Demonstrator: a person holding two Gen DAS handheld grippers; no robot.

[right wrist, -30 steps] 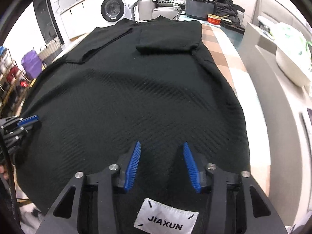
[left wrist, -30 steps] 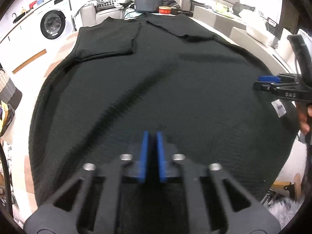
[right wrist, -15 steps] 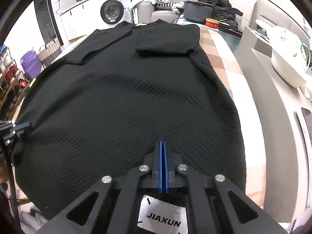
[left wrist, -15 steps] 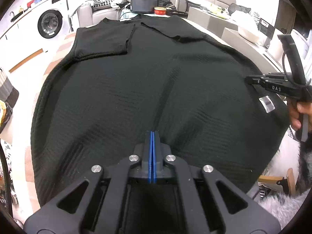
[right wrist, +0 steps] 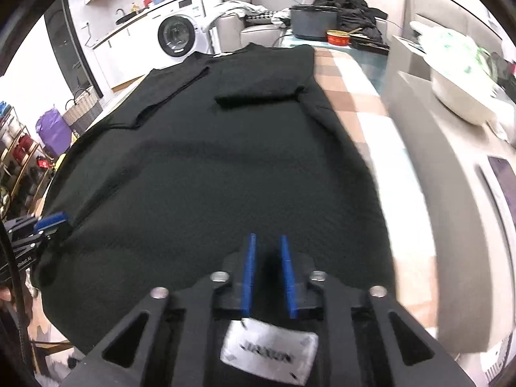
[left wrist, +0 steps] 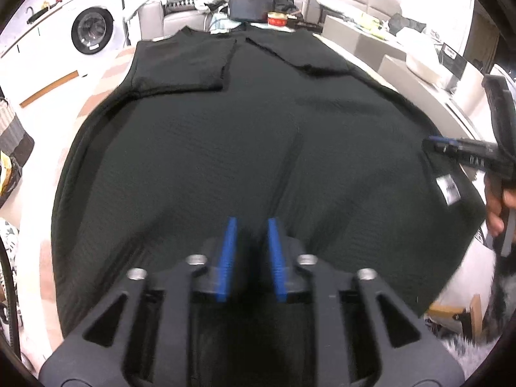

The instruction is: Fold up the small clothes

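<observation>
A black knit garment (left wrist: 225, 148) lies flat on the table, both sleeves folded in at its far end. My left gripper (left wrist: 251, 227) hangs over the near hem with its jaws opening. The blue pads stand apart and do not press the cloth, and a crease runs away from them. My right gripper (right wrist: 267, 245) is over the hem at the other corner, just past the white label (right wrist: 269, 353). Its jaws are opening too, with only dark cloth in the gap. Each gripper shows at the edge of the other's view: the right gripper (left wrist: 433, 142) and the left gripper (right wrist: 51, 219).
The table's checked cloth (right wrist: 348, 84) shows bare along the garment's right side. A dark box (left wrist: 251, 4) and a red tin (left wrist: 277, 19) stand at the far end. Sofas and a washing machine (left wrist: 92, 29) lie beyond. A hand (left wrist: 496, 206) holds the right gripper.
Half a second ago both pairs of jaws were shut tight at the hem. Now both have parted. Neither hand has shifted much.
</observation>
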